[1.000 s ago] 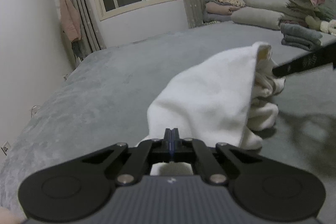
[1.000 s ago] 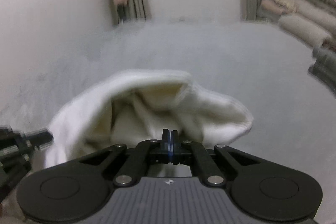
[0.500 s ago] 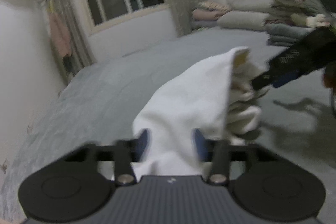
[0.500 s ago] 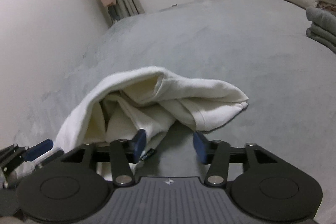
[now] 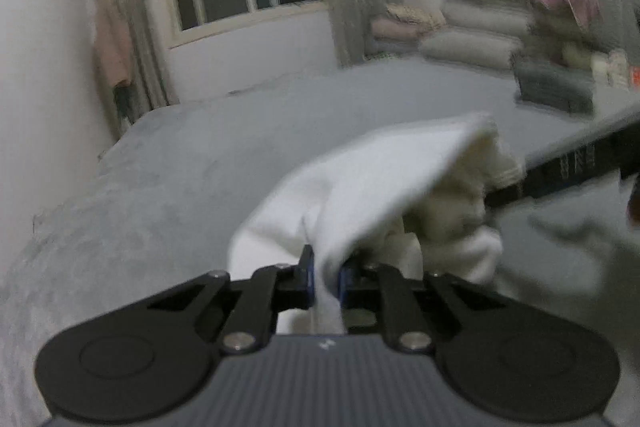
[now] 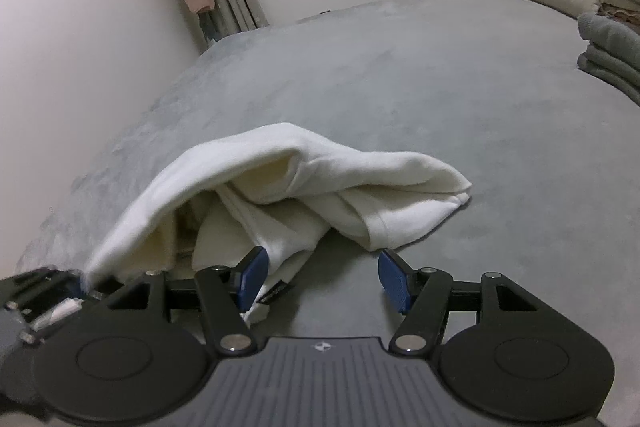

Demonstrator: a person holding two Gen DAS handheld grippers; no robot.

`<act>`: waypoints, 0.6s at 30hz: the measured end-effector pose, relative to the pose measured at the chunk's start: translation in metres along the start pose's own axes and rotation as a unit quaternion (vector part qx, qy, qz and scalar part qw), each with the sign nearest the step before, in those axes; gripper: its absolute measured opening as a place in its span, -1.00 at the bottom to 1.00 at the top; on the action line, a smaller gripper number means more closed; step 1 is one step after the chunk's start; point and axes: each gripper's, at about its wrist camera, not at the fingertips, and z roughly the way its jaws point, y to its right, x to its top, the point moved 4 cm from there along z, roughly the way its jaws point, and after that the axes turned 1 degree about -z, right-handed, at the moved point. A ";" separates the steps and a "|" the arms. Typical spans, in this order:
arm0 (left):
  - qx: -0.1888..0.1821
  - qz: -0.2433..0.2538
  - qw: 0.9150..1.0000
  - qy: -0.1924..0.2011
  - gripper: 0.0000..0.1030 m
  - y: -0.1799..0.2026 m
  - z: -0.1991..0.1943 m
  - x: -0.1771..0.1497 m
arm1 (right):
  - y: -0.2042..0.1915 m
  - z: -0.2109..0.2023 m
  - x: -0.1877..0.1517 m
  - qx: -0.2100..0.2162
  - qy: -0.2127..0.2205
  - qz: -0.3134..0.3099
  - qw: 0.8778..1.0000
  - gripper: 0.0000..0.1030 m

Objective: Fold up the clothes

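The white garment [image 6: 280, 187] was soft, matt knit cloth with a creamier fleecy inside. Under it, the grey bed cover [image 6: 440, 87] looked like short, velvety plush. The right gripper [image 6: 318, 281] was matt black plastic with blue pads [image 6: 394, 281] and shiny metal rivets [image 6: 235, 341].

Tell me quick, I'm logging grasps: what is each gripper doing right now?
Left gripper: just closed, pinching a fold of the white garment.
Right gripper: open, jaws just widened, gripping nothing; the garment's edge lies beside one finger.
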 end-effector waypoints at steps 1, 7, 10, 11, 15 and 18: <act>-0.008 -0.023 1.000 0.007 -0.83 -0.009 -0.008 0.006 | 0.001 0.001 0.000 0.000 -0.001 0.001 1.000 0.18; -0.074 -0.125 0.989 0.027 -0.83 -0.051 -0.060 0.027 | 0.005 -0.001 0.003 0.003 0.010 0.012 1.000 0.18; -0.087 -0.133 0.986 0.043 -0.83 -0.061 -0.082 0.027 | 0.005 -0.004 0.006 0.012 0.030 0.012 0.999 0.18; -0.091 -0.134 0.986 0.050 -0.83 -0.063 -0.089 0.027 | 0.004 -0.006 0.006 0.017 0.037 0.011 0.999 0.21; -0.111 -0.119 0.984 0.071 -0.83 -0.063 -0.112 0.025 | -0.007 -0.014 0.008 0.038 0.078 -0.008 0.996 0.26; -0.107 -0.101 0.988 0.056 -0.82 -0.060 -0.114 0.022 | -0.020 -0.029 0.013 0.058 0.133 -0.045 0.988 -0.27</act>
